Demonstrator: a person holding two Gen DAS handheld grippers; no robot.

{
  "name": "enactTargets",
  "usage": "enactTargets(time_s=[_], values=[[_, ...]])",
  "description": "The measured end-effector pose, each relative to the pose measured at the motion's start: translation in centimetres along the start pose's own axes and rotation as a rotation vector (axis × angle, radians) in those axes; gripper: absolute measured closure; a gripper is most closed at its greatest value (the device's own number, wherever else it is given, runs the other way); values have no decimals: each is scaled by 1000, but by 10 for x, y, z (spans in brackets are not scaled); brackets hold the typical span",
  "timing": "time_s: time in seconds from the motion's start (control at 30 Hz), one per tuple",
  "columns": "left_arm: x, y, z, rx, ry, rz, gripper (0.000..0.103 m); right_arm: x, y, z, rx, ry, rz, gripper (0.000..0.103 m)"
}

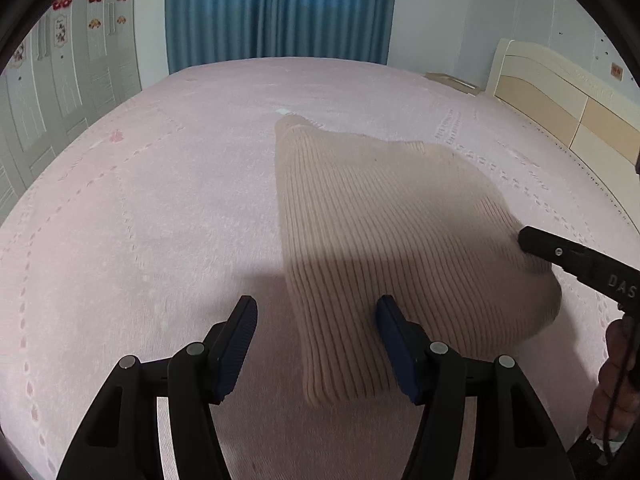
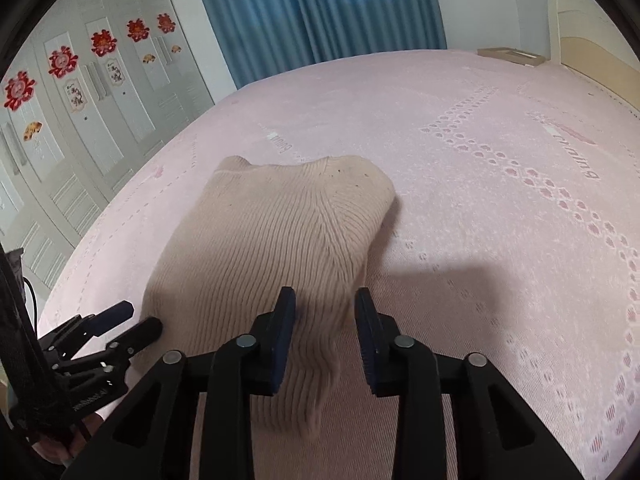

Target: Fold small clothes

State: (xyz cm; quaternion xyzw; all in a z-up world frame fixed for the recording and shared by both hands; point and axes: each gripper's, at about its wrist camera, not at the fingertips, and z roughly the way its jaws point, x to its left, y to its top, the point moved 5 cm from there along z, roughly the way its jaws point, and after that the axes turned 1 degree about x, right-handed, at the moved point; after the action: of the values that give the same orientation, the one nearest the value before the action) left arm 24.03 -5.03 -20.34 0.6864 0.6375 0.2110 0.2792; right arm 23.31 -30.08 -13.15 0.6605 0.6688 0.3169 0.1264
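Wardrobe doors on the left carry five red paper cutouts in your right wrist view; your left one catches just three. One beige ribbed knit lies mid-bed. Your left claw is spread, its edge between the pads untouched. Your right claw is spread narrower, with a blurry fold in its gap, and I can't tell if it's pinched.
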Motion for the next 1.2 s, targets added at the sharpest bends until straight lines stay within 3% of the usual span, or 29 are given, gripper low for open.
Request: enactTargets(time_s=[0.43,0.6,0.7,0.87,0.93,1.03,1.2], values=[[3,-56,-33,106,-22,-106,43,-9,-43,-63,3,-59,46,64],[-1,-40,-76,60,-20,-150,43,-6,-38,-109,-24,-136,45,64],[-5,-16,-115,-10,-32,-142,41,0,-28,-140,-48,-165,37,63],[-15,5,-178,-110,-26,-111,30,13,-11,-201,-129,-172,45,45],[-18,10,-198,-132,-14,-100,27,17,-9,-221,-154,-184,39,29],[-20,10,-224,-142,7,-99,26,26,-9,-243,-189,-188,10,14],[-23,9,-255,-175,42,-84,23,39,-14,-276,-208,-188,-31,7]])
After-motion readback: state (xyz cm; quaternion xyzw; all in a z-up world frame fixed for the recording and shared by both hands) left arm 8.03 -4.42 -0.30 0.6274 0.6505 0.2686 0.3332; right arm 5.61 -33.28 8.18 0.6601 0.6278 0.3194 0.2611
